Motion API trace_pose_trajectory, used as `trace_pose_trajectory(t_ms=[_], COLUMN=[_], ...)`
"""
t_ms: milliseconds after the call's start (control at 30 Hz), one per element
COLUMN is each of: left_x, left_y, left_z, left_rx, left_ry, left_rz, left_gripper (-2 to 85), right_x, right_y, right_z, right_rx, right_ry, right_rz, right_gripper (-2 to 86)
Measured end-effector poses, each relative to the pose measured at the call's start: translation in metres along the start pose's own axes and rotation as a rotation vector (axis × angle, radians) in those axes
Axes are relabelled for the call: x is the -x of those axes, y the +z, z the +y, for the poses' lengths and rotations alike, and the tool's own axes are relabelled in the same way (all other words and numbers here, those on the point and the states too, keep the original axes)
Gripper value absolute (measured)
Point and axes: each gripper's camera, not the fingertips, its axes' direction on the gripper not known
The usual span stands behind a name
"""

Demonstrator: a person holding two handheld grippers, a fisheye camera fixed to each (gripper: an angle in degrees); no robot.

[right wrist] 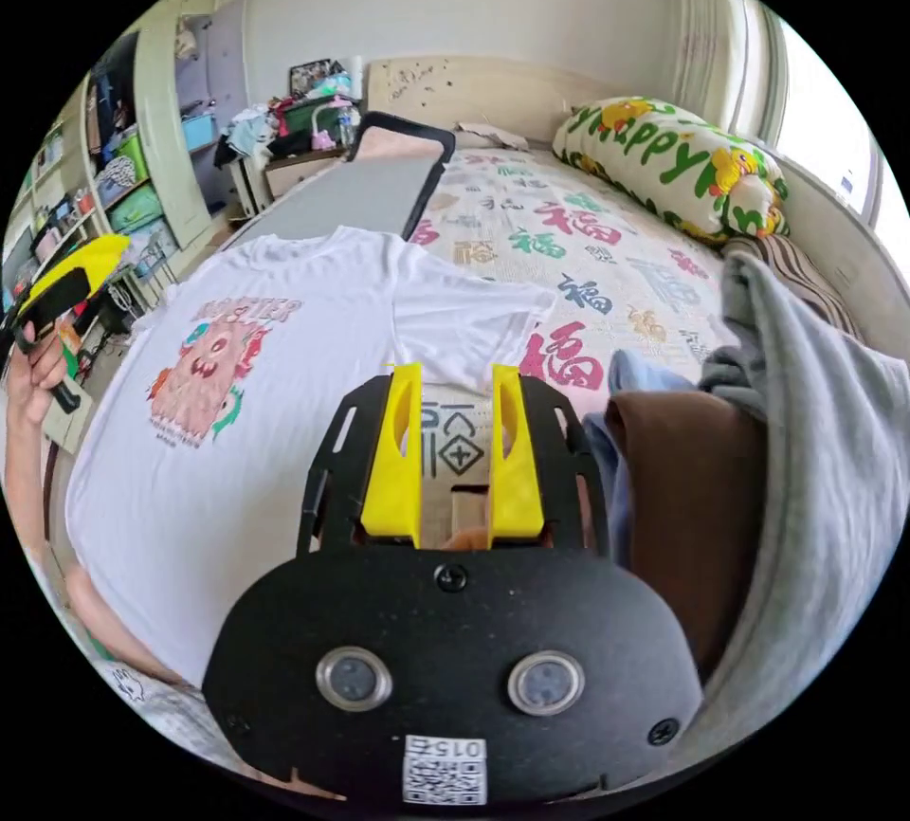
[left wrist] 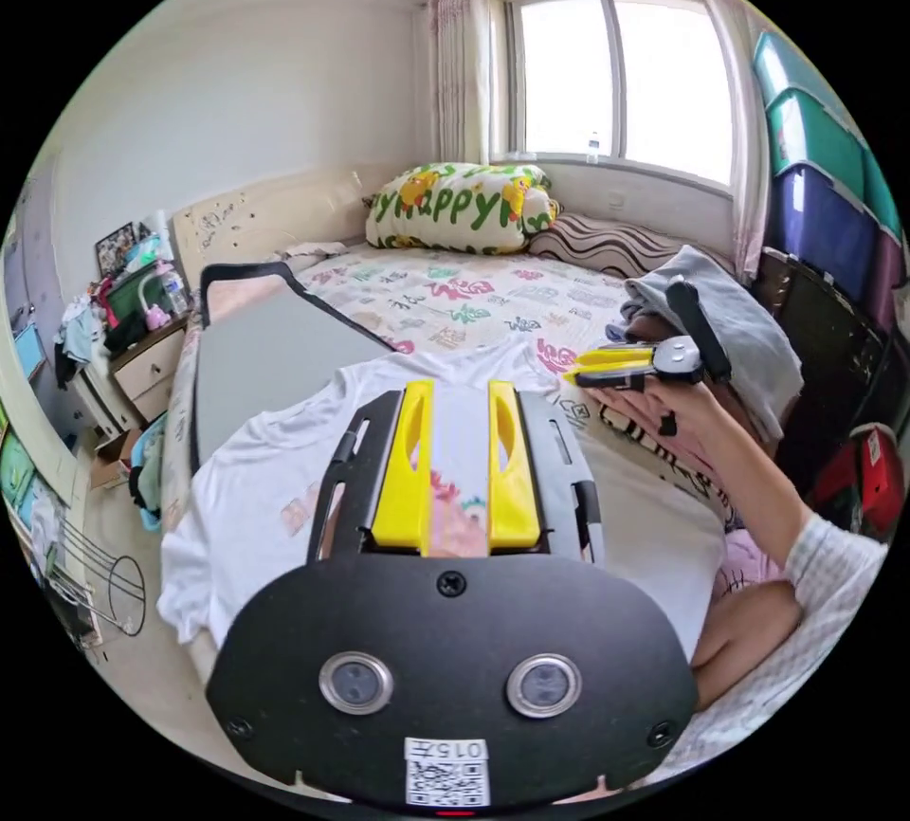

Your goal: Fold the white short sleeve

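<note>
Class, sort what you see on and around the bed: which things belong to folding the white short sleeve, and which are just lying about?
Belongs to the job:
white T-shirt, spread flat
left gripper, jaws apart
right gripper, jaws apart

Just lying about:
printed pillow
grey garment
brown garment
grey board

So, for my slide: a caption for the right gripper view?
Open right gripper above white printed T-shirt spread flat on the bed.

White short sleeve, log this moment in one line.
white short sleeve: flat on bed, print up | left gripper: open, above shirt | right gripper: open, empty
</note>
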Motion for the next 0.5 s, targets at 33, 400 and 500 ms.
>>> trace_pose_trajectory(t_ms=[33,400,500], left_x=[-0.006,-0.068,-0.081], left_y=[0.039,0.294,0.338], left_z=[-0.023,-0.146,-0.157], left_rx=[0.043,0.138,0.186], left_ry=[-0.001,-0.088,-0.079], left_rz=[0.002,0.085,0.07], left_gripper=[8.5,7.2,7.3], right_x=[-0.007,-0.045,-0.046], right_y=[0.024,0.084,0.082], right_z=[-0.01,-0.022,-0.023], right_rx=[0.048,0.076,0.024], right_ry=[0.017,0.09,0.108], right_rz=[-0.035,-0.172,-0.129], right_gripper=[11.0,4.1,4.8])
